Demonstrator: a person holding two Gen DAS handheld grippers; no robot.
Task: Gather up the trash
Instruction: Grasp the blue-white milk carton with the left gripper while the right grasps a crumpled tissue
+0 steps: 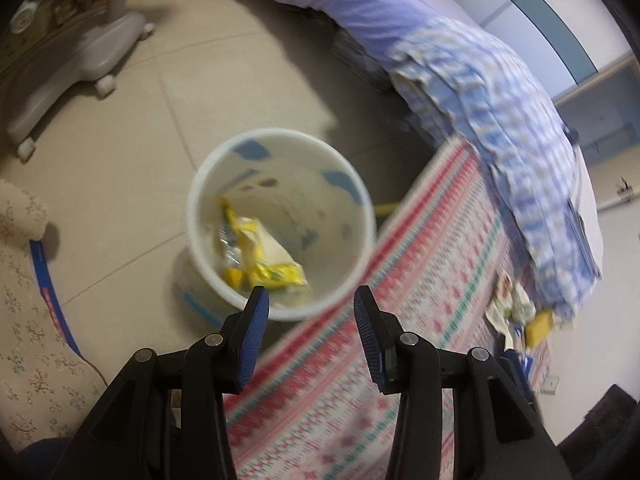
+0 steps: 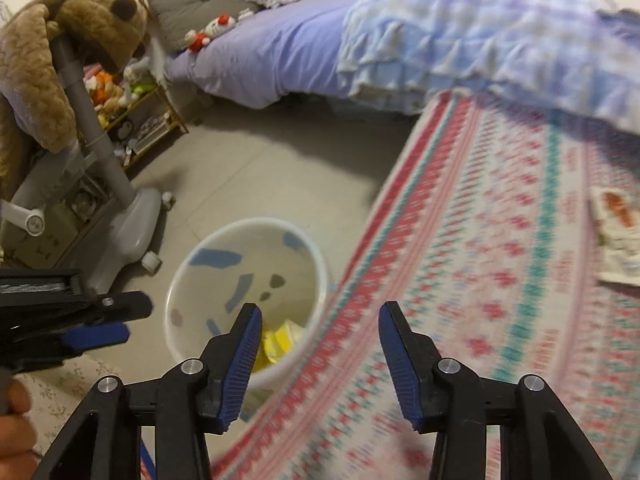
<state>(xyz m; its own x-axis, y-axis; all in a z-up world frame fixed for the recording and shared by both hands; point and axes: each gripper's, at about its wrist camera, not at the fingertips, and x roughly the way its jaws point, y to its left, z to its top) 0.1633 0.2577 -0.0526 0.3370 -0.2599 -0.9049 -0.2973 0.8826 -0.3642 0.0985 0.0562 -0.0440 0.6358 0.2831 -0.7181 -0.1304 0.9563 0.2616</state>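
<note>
A white bin point(image 1: 200, 216) stands on the tiled floor beside the patterned rug point(image 1: 400, 300). Yellow and silver wrappers point(image 1: 260, 256) lie at its bottom. My left gripper point(image 1: 311, 300) hangs above the bin's near rim, open with nothing between its fingers. In the right wrist view the same bin point(image 2: 176, 292) shows the yellow wrappers point(image 2: 280, 340) just past the left fingertip. My right gripper point(image 2: 320, 318) is open and empty over the bin's rim and the rug's point(image 2: 500, 280) edge. The left gripper point(image 2: 96, 336) enters from the left edge. More litter point(image 1: 516, 312) lies on the rug under the blanket's edge.
A bed with a lilac sheet point(image 2: 272, 52) and a checked blue blanket point(image 2: 480, 32) borders the rug. A grey wheeled stand point(image 2: 132, 220) draped with a brown plush toy point(image 2: 84, 20) stands left of the bin. Paper packets point(image 2: 616, 224) lie on the rug at right. A floral cloth point(image 1: 28, 320) fills the near left.
</note>
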